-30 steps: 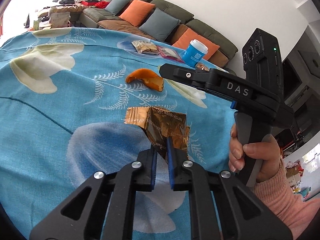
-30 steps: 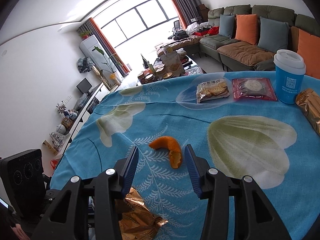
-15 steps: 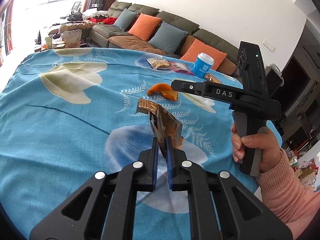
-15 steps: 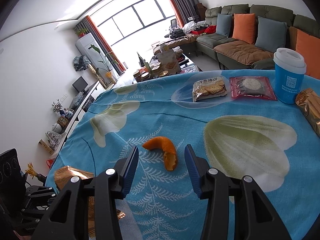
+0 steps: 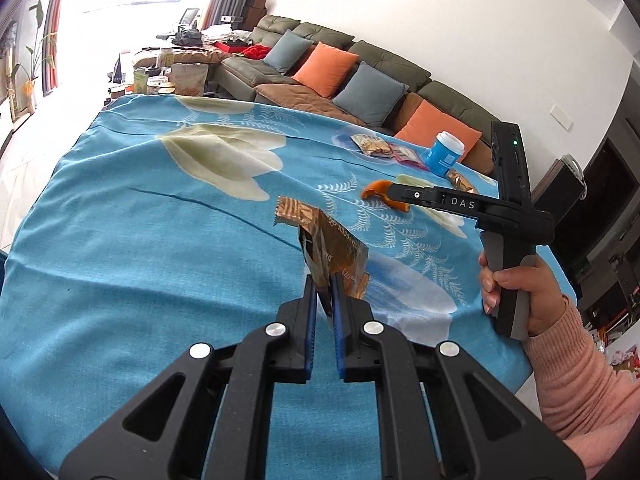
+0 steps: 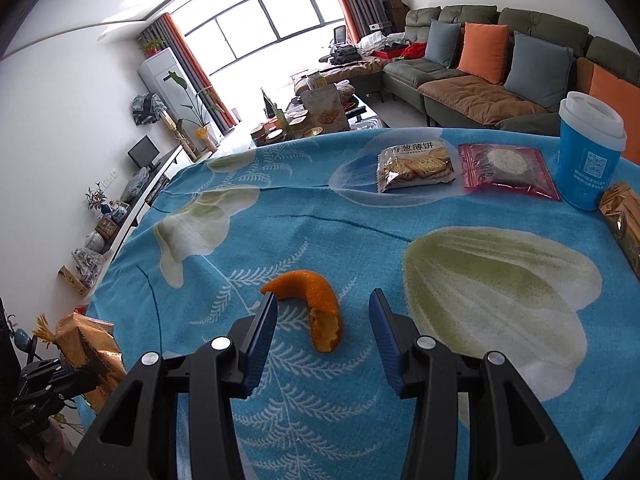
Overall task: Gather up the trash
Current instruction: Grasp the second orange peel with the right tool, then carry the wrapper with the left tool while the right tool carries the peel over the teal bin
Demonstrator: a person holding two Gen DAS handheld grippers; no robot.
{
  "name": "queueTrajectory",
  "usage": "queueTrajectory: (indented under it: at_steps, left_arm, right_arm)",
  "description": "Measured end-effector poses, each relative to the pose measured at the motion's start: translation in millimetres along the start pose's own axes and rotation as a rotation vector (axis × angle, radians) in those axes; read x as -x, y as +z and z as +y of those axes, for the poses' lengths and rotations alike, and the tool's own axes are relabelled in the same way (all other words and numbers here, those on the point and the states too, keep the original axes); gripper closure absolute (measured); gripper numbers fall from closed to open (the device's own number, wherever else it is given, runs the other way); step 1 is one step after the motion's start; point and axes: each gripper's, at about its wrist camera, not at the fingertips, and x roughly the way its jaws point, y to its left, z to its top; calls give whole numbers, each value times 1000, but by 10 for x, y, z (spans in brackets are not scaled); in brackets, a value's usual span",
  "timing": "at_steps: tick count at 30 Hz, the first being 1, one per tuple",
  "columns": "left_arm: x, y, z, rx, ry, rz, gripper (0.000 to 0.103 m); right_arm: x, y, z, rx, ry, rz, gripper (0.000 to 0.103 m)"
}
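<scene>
My left gripper (image 5: 325,284) is shut on a crumpled gold-brown foil wrapper (image 5: 328,248) and holds it above the blue flowered tablecloth (image 5: 160,240). The wrapper also shows at the far left of the right wrist view (image 6: 86,344). My right gripper (image 6: 322,300) is open, its jaws on either side of a curved orange peel (image 6: 316,304) that lies on the cloth. The peel shows in the left wrist view (image 5: 378,190), partly behind the right gripper (image 5: 400,192).
At the table's far side lie a cracker packet (image 6: 414,164), a red snack packet (image 6: 506,172), a blue cup with a white lid (image 6: 588,156) and a gold packet (image 6: 624,216). A sofa (image 6: 500,68) stands behind.
My left gripper has lifted the wrapper off the cloth and drawn it back toward the table's near left edge. My right gripper has moved closer over the peel, still open.
</scene>
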Motion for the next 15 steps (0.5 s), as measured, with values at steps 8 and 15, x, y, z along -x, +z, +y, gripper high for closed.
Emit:
queueTrajectory:
  at_steps: [8,15]
  left_arm:
    - [108,-76,226,45,31,-11,95]
    - [265,-129,359,64,69,-30,95]
  right_arm:
    - [-11,-8,33,13,13,12,89]
    - [114,-65,196,11,84,-20,90]
